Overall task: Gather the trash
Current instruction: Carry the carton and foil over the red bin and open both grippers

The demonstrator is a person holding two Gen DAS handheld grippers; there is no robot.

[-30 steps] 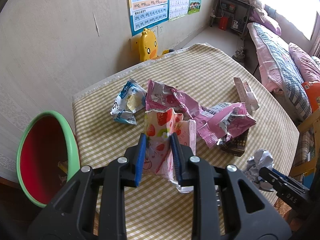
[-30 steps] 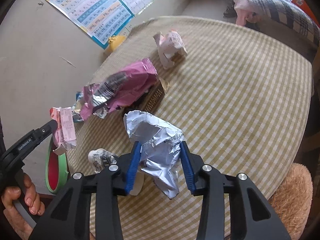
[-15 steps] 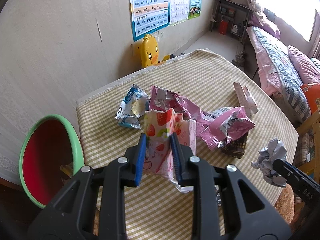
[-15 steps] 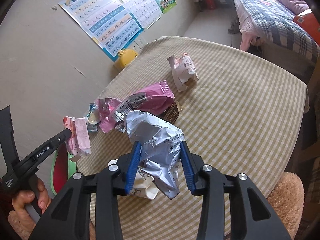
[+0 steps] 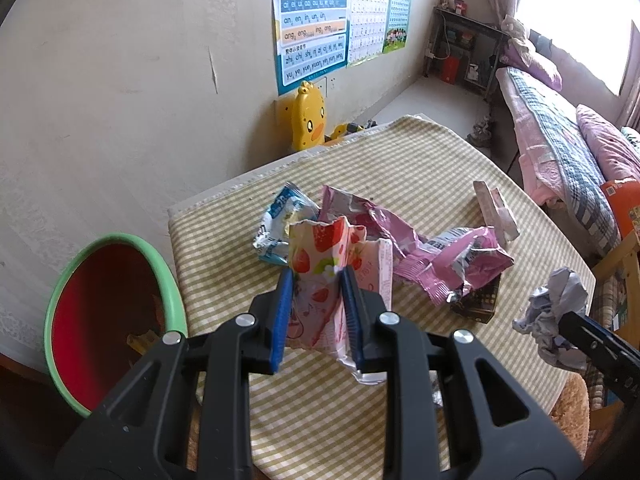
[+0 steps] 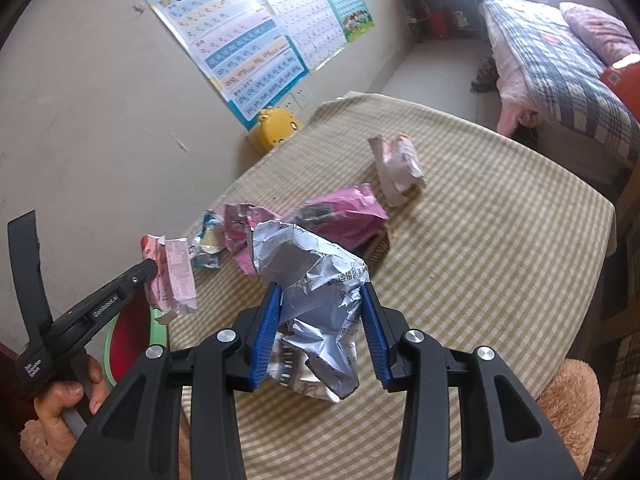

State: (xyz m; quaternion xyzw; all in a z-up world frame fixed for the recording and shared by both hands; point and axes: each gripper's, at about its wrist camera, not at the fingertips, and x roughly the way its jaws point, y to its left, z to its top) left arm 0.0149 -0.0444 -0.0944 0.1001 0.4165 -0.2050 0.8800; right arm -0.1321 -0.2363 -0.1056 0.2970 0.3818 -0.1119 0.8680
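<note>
Left gripper [image 5: 316,314] clamped on strawberry-print wrapper [image 5: 332,276], blue pads pressing both sides, wrapper upright and clear of the tablecloth. Same grip as a second ago, no slip. Right gripper [image 6: 322,330] clamped on crumpled silver wrapper [image 6: 316,292], foil bulging above and below the pads. Grip unchanged too.

Versus a second ago: right gripper raised noticeably, much more of checked table [image 6: 500,240] visible under it in right wrist view, wall posters [image 6: 256,52] and bed [image 6: 560,52] now fully in frame. Crumpled white scrap seen below the foil earlier now hidden behind it. Left gripper lifted slightly; yellow duck toy [image 5: 307,118] and more floor showing past the far table edge.

In left wrist view, silver wrapper [image 5: 556,312] at right edge, higher against the table than before, carried by right gripper tip [image 5: 588,340]. In right wrist view, strawberry-print wrapper [image 6: 172,276] hanging at left from left gripper [image 6: 148,270], a hand [image 6: 68,392] on its handle.

Still lying on table: blue-white wrapper [image 5: 280,224], two pink wrappers [image 5: 452,264] overlapping, dark box [image 5: 478,300] under the nearer one, pale pink packet [image 5: 494,210] apart farther right. None shifted.

Bin [image 5: 172,300] with green rim, red inside, beside table's left edge, below strawberry-print wrapper's side.
</note>
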